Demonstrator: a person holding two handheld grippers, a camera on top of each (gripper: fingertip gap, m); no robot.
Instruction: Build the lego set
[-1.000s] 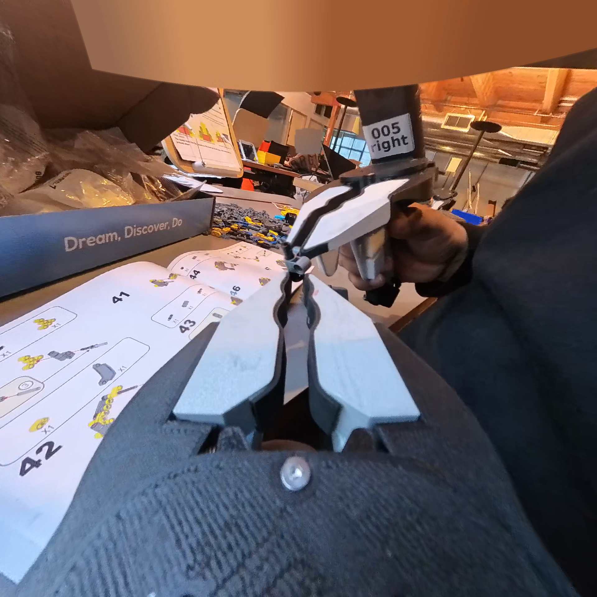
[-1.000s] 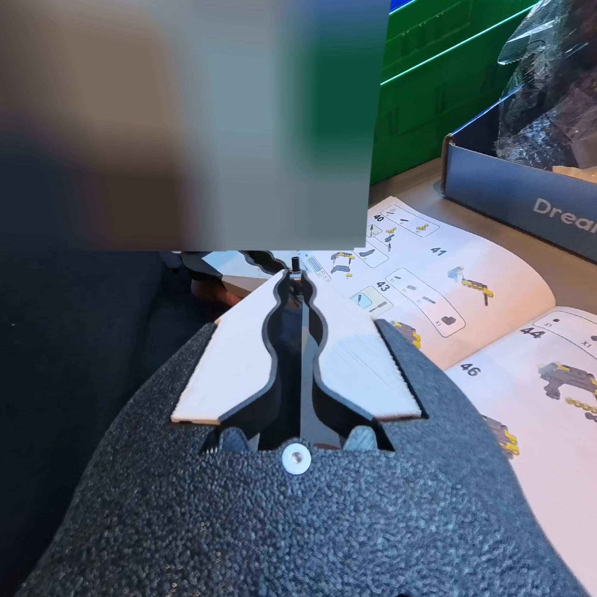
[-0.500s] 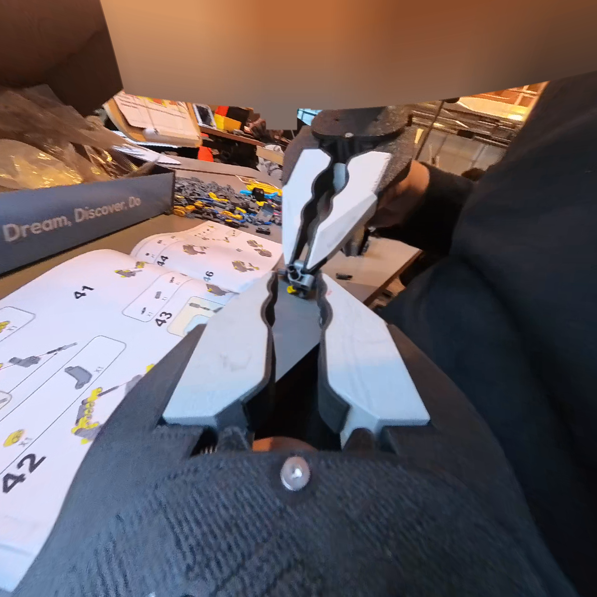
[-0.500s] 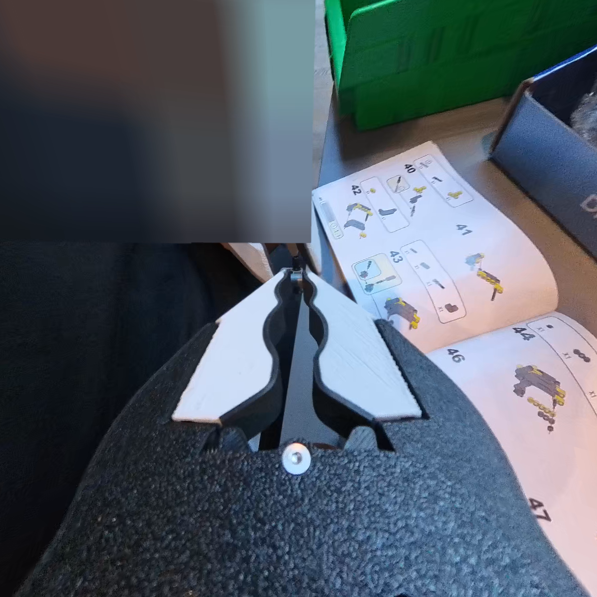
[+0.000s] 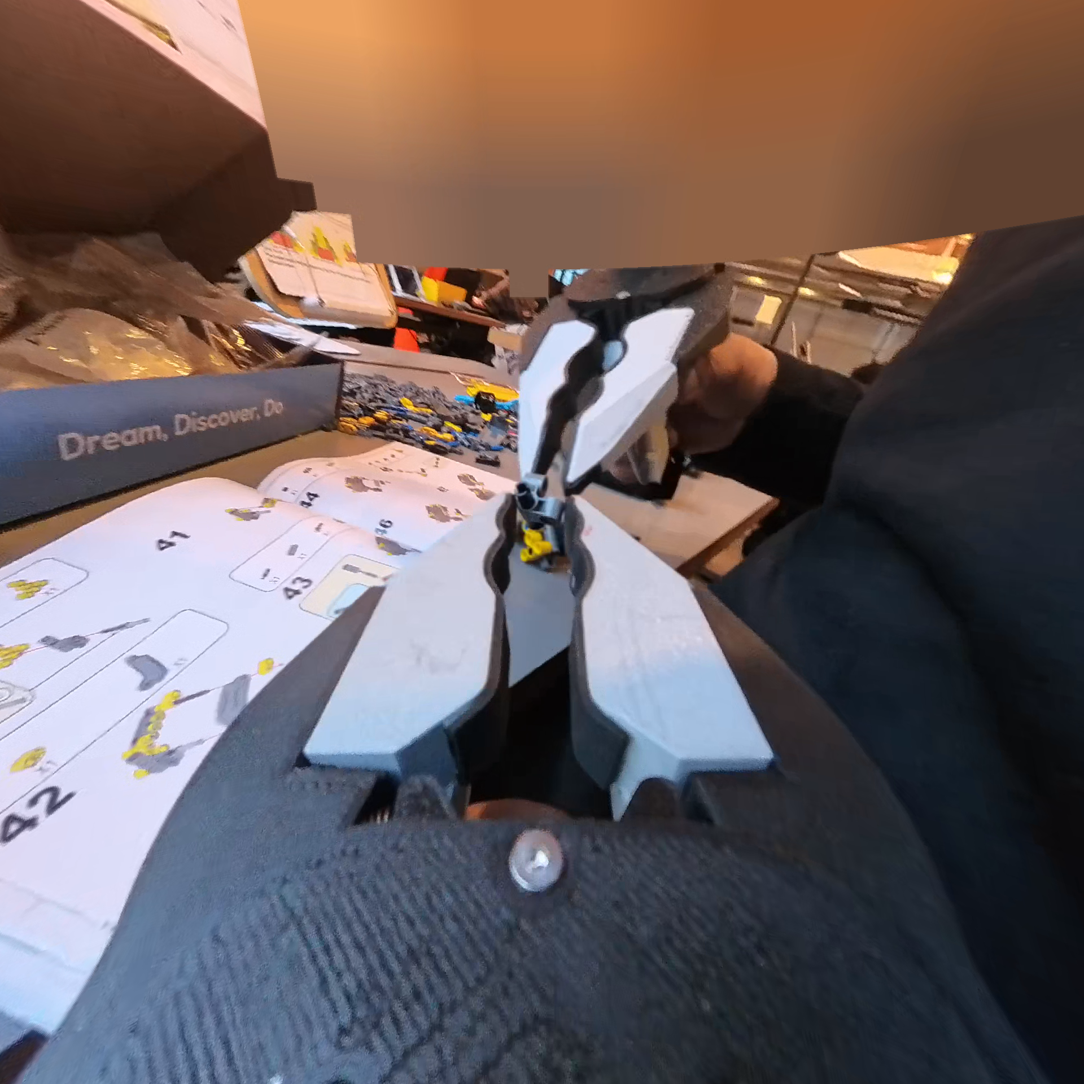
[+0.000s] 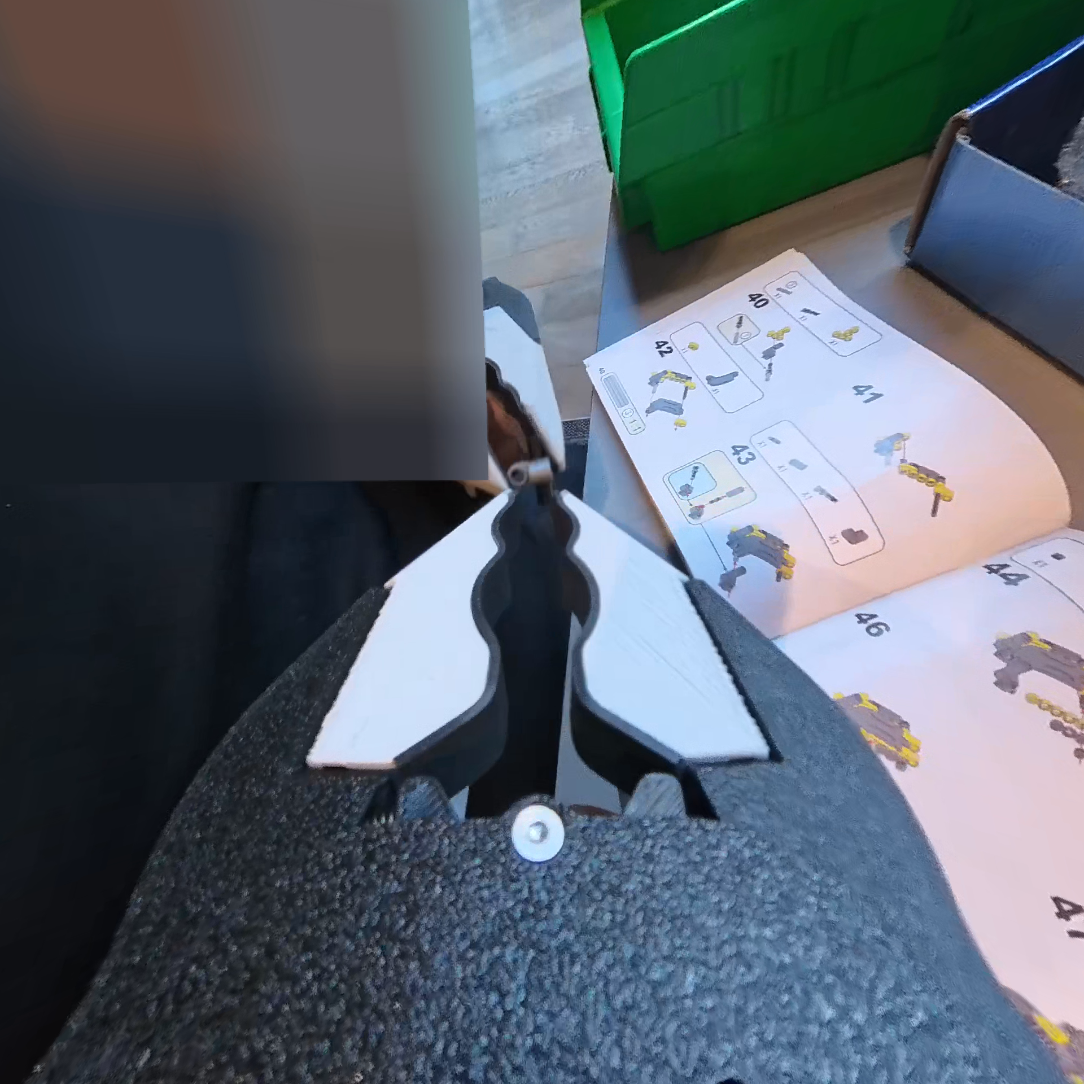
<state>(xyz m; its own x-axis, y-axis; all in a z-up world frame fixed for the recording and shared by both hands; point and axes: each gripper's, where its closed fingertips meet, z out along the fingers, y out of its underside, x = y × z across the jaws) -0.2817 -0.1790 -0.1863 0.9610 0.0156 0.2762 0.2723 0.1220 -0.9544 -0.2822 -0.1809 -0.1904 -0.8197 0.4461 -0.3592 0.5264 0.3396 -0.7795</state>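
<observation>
Both tools meet tip to tip above the bench (image 6: 622, 275). The left tool (image 5: 537, 516) pinches a small grey connector piece (image 5: 538, 503) with a yellow part beneath, its long axis roughly upright. The right tool (image 6: 535, 498) has its tips pressed onto the piece's top end.

The left gripper (image 5: 537, 516) had its jaws drawn nearly together, pinched at the tips. The right gripper (image 6: 535, 497) pointed down at those tips from above, jaws likewise almost closed, so the two met tip to tip. A hand (image 5: 718, 393) in a dark sleeve gripped the right gripper's handle.
</observation>
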